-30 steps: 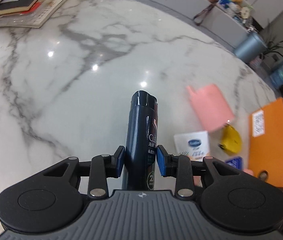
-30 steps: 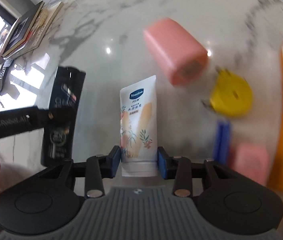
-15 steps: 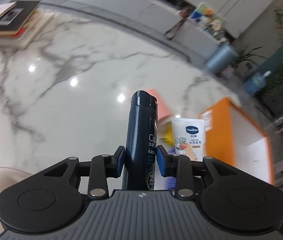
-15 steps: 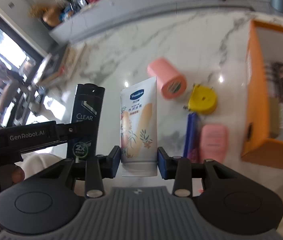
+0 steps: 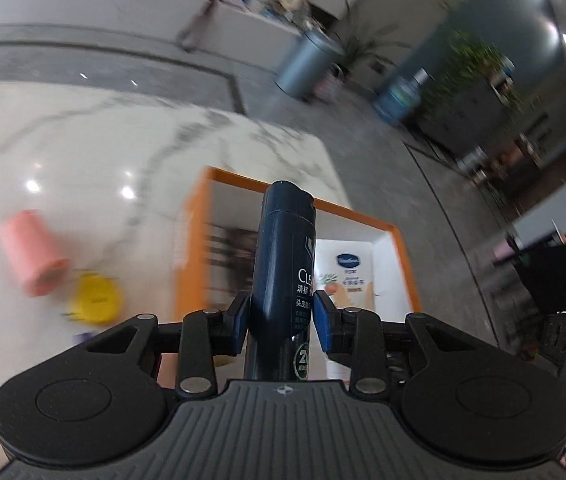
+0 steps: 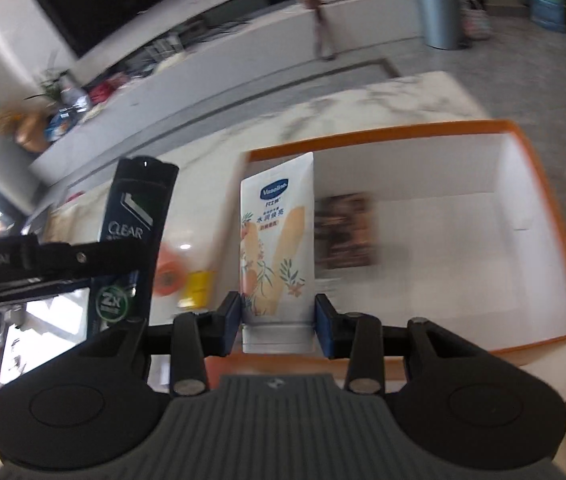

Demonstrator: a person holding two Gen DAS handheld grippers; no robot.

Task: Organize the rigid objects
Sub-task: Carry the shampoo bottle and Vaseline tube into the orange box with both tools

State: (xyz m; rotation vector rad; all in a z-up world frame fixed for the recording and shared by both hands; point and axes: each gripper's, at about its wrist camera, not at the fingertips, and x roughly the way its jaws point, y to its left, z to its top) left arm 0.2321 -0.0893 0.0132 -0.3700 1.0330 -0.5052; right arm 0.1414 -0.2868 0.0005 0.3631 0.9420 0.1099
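My left gripper [image 5: 282, 322] is shut on a dark blue Clear shampoo bottle [image 5: 283, 264] and holds it up in the air, in front of the orange box [image 5: 303, 200]. My right gripper [image 6: 278, 322] is shut on a white Vaseline lotion tube [image 6: 277, 240] and holds it above the near left corner of the orange box [image 6: 543, 184], which has a white inside. The bottle [image 6: 135, 224] and the left gripper's arm show at the left of the right wrist view. The tube [image 5: 347, 276] shows behind the bottle in the left wrist view.
A dark printed packet [image 6: 347, 232] lies inside the box. On the marble table [image 5: 83, 144] left of the box lie a pink cup on its side [image 5: 31, 252] and a yellow round item [image 5: 95, 298]. The table edge and the floor are beyond the box.
Both grippers have lifted and swung right with their loads. The orange box has come to the middle of both views. The pink cup and yellow item have slid to the left.
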